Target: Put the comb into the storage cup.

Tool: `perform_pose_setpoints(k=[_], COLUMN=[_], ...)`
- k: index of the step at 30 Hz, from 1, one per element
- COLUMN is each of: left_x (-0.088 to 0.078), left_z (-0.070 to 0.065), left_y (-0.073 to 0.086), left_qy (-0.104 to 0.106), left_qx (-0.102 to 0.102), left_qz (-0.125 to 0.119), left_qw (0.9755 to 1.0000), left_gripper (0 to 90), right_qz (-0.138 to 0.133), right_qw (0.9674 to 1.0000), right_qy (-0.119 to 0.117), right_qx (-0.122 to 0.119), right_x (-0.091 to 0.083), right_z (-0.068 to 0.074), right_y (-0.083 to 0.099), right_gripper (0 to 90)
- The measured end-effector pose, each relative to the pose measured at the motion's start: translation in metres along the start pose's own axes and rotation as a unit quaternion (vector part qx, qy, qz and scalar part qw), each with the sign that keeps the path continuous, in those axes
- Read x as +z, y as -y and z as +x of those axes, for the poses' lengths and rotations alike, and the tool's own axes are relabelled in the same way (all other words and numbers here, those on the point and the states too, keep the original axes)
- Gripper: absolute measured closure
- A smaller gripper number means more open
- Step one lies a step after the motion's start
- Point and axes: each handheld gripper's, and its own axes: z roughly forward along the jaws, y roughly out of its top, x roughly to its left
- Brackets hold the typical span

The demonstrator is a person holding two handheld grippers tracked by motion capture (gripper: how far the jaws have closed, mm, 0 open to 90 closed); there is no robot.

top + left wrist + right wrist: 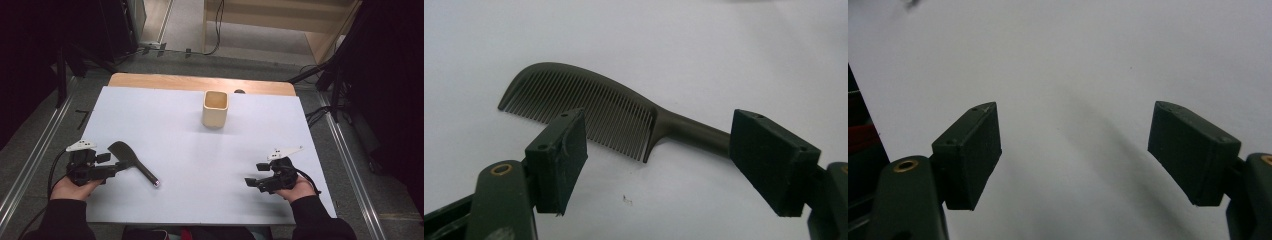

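Observation:
A dark comb (131, 161) with a long handle lies flat on the white table sheet at the front left. My left gripper (116, 163) stands open right beside its toothed head. In the left gripper view the comb (589, 105) lies just beyond the wide-apart jaws, and the right pad (769, 160) hides part of the handle; neither pad touches it. A square beige cup (215, 108) stands upright at the back middle. My right gripper (252, 181) rests open at the front right, and its own gripper (1075, 155) has only bare sheet between the pads.
The white sheet (200, 155) covers most of a wooden table, whose far edge (200, 82) shows behind the cup. Metal rails run along both sides of the table, and cables lie on the floor beyond it.

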Motion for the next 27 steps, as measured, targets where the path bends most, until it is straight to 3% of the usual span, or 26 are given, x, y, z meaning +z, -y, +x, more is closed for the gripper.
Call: perform_pose_setpoints(k=[6,15,27], left_x=[0.004,0.005,0.01], left_z=[0.007,0.011,0.024], left_y=[-0.003,-0.002,0.0], left_qy=[-0.011,-0.011,-0.014], left_qx=[-0.006,-0.006,-0.03], left_qz=[0.008,0.016,0.031], left_qw=[0.9999,0.9998,0.999], left_gripper=[23.9,24.1,25.3], right_qz=[0.003,0.006,0.01], right_qw=[1.0,1.0,0.9999], right_qy=[0.001,0.001,0.004], right_qx=[0.0,-0.004,-0.003], right_x=[0.001,0.001,0.002], right_z=[0.0,0.0,0.001], right_y=[0.0,0.0,0.0], right_gripper=[19.6,19.6,19.6])
